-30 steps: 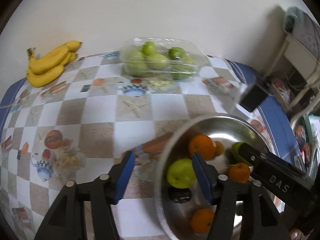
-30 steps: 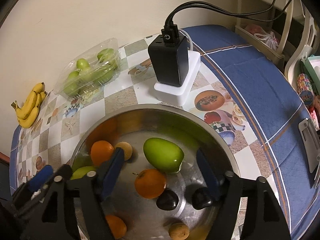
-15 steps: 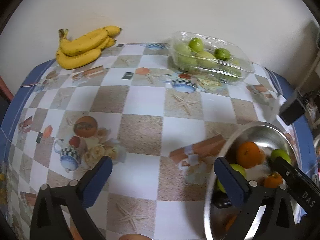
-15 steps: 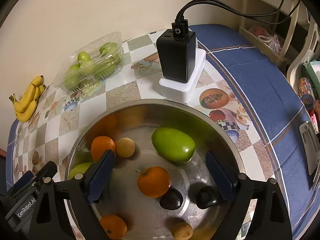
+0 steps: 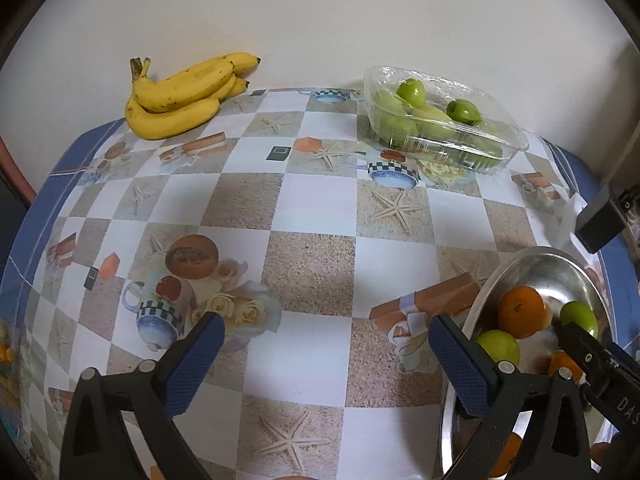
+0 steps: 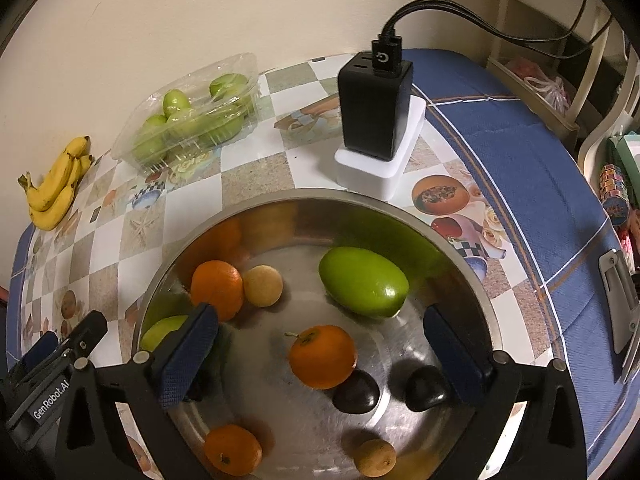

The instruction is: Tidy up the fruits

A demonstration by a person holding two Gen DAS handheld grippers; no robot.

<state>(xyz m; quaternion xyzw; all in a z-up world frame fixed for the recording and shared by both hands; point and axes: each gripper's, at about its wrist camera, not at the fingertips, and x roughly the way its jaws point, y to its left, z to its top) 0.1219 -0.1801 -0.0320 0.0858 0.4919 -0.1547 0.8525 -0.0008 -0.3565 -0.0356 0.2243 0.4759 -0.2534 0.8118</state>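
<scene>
The steel bowl [image 6: 460, 248] sits at the near right part of the tabletop [image 5: 312, 208], and most of the loose fruit lies inside it: three oranges, a big green mango [image 6: 363, 282], a small green apple at the left wall, two tan round fruits and two dark ones.

The right tongs [image 6: 320, 354] hang over the bowl with their jaws opening wide, nothing pressed between the pads. The middle orange [image 6: 322, 356] lies directly between the two fingers, a little ahead of them, apart from both pads. The mango lies further ahead and to the right, its long axis running slantwise from upper left to lower right across the bowl floor. So the right hand is clearly the nearer one to anything in the bowl.

The left tongs [image 5: 326, 350] are spread fully and empty, over bare checkered cloth just left of the bowl's rim; their right finger stands just beside that rim.

Along the far edge by the wall, the bananas [image 5: 184, 94] lie near the far left corner, and the clear plastic tray [image 5: 440, 120] of green fruit sits further right. A black charger [image 6: 374, 104] on a white block stands just behind the bowl.

My guess is the orange is the likely next pick, by a straight drop of the right tongs.
</scene>
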